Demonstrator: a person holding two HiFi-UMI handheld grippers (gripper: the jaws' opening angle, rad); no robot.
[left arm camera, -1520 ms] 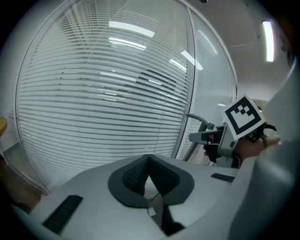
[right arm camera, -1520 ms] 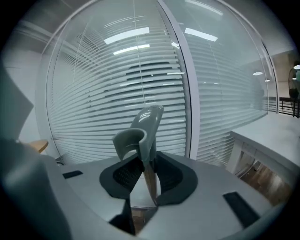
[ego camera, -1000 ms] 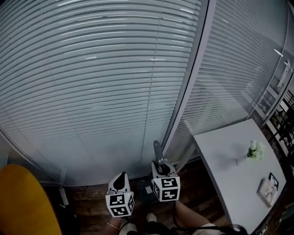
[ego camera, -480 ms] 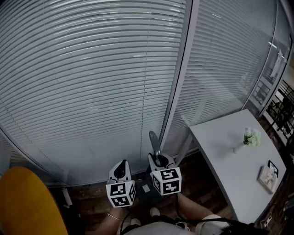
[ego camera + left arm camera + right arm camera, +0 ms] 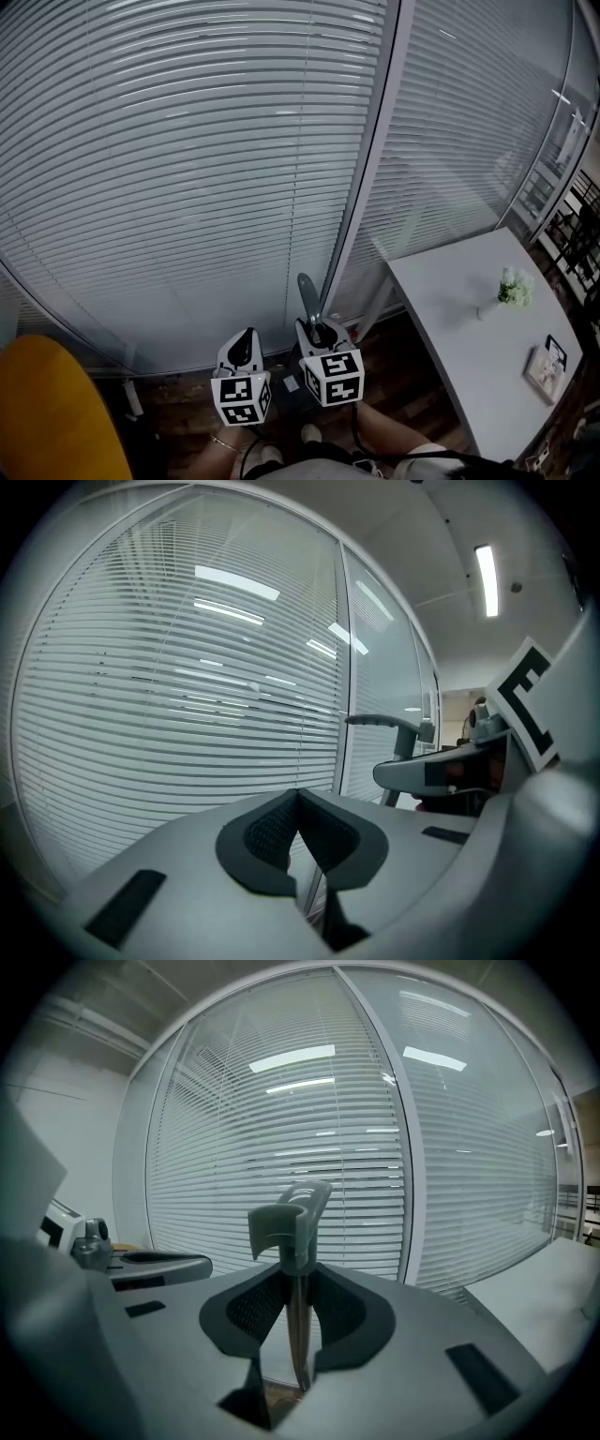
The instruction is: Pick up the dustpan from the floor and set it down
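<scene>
My right hand-held gripper [image 5: 298,1309] pinches the dustpan handle [image 5: 295,1255] upright, so I judge the rest hangs below, above the floor [image 5: 412,375] by the blinds [image 5: 187,187]. My left hand-held gripper [image 5: 298,832] is pressed together on nothing, just beside it.

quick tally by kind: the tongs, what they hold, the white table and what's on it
tongs: 2 (left, right)
dustpan: 1, its handle gripped in the right tongs
table: 1
flowers: 1
frame: 1
total: 6
</scene>
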